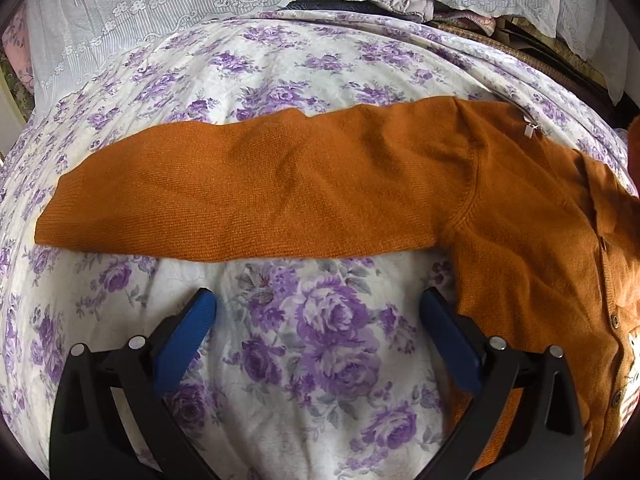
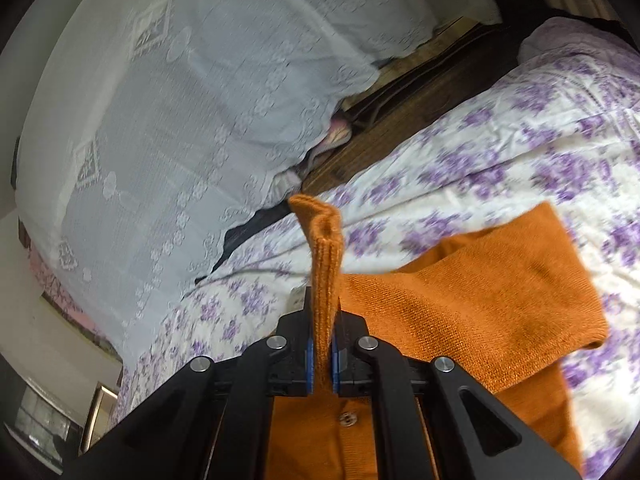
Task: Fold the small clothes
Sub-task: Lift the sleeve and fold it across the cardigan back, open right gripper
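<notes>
An orange knit cardigan point(image 1: 500, 208) lies on a bed sheet with purple flowers point(image 1: 312, 344). In the left wrist view one sleeve point(image 1: 240, 192) stretches flat to the left, its cuff at the far left. My left gripper point(image 1: 318, 308) hangs open just in front of that sleeve, with nothing between its blue pads point(image 1: 192, 328). In the right wrist view my right gripper point(image 2: 322, 320) is shut on the ribbed cuff point(image 2: 322, 248) of the other sleeve, lifted above the cardigan's buttoned front point(image 2: 344, 420). That sleeve point(image 2: 480, 300) trails back to the right.
A white lace cover point(image 1: 168, 12) drapes over a pile along the far side of the bed. A dark wooden edge point(image 2: 400, 128) and stacked items show behind it. A window or cabinet point(image 2: 36, 416) shows at the lower left of the right wrist view.
</notes>
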### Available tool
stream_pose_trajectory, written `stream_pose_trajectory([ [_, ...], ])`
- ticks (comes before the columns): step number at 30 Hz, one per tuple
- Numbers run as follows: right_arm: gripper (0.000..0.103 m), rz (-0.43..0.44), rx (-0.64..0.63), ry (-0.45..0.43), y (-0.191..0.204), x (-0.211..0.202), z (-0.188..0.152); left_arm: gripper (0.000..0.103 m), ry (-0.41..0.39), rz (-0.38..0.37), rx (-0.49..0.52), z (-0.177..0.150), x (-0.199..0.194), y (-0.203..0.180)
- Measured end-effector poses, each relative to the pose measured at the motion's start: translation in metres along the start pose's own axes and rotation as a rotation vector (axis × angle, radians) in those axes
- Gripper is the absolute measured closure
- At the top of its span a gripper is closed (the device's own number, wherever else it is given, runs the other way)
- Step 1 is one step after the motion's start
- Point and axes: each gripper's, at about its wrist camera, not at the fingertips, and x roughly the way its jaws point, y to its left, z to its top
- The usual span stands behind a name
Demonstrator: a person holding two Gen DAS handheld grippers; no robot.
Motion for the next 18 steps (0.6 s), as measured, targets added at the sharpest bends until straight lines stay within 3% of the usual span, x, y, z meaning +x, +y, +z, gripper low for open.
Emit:
stream_pose_trajectory([
  [11,0.096,0.022,-0.074,0.107,0.034,0.039,-0.038,0.004,0.0,-0.001,0.001,0.0,0.0,0.0],
  [14,0.093,-0.016,-0.123,0.159,0.036,0.054,-0.049,0.004,0.0,-0.001,0.001,0.001,0.0,0.0],
  [15,0.091,-0.04,-0.136,0.178,0.035,0.058,-0.052,0.004,0.0,-0.001,0.002,0.001,0.0,0.0],
  [17,0.072,-0.103,-0.153,0.256,0.03,0.073,-0.062,0.004,0.0,-0.001,0.002,0.001,0.0,0.0],
  [18,0.07,-0.11,-0.154,0.284,0.026,0.078,-0.065,0.004,0.0,-0.001,0.002,0.001,0.0,0.0],
])
